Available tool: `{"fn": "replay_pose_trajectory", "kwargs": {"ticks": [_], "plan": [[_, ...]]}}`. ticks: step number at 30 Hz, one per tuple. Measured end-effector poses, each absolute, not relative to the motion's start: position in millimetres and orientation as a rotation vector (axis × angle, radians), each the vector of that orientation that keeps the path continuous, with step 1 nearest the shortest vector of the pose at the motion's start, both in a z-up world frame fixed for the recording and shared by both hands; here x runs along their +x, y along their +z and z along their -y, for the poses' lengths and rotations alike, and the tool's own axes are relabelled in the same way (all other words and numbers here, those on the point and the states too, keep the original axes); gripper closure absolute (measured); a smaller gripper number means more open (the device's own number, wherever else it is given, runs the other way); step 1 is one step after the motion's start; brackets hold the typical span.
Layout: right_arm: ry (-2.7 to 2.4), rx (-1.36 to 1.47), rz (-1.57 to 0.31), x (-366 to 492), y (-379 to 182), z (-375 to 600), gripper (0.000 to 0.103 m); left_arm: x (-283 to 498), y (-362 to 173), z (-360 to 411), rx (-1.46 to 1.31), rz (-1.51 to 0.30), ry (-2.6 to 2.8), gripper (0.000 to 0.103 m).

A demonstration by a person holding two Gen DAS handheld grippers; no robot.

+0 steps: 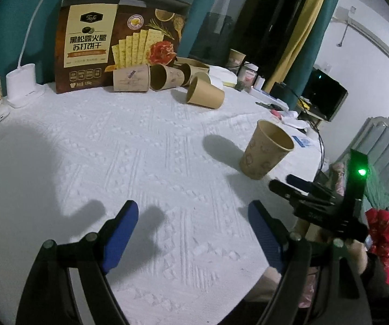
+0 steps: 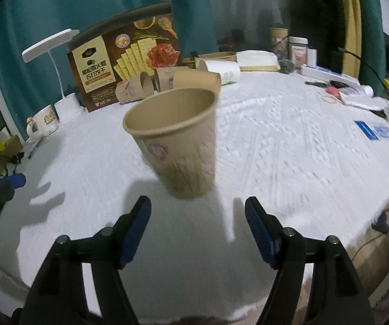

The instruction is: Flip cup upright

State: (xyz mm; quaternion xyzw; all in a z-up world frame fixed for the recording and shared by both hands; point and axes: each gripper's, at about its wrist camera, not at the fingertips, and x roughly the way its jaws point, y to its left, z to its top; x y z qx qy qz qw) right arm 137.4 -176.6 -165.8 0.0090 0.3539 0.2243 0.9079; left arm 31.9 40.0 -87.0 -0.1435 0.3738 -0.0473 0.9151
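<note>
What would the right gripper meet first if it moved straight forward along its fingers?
Most likely the upright paper cup, which stands just ahead of the open right gripper, roughly centred between its fingers; exact depth is unclear.

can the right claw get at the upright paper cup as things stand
Probably yes. The right claw is open, and the upright paper cup stands just ahead of its fingers on the white tablecloth, with nothing between them. The left claw sits off to the side.
</note>
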Motion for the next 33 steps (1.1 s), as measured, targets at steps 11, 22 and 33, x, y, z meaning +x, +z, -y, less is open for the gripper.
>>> {"fn": "replay_pose_trajectory", "kwargs": {"ticks": [11,22,33], "plan": [[0.361,0.061,-0.73,103.3,-152.6,225.2,0.033,20.9,-69.7,6.6,-0.075,-0.715,-0.057,0.012],[0.313,0.125,-0.632,69.7,-93.8,267.8,0.032,13.7,-34.3,51.1,0.09,-0.588,-0.112,0.012],[0.271,0.099,-0.464,35.6,-20.2,290.5,0.026,1.2,10.6,65.6,0.102,-0.444,-0.126,0.012]]}}
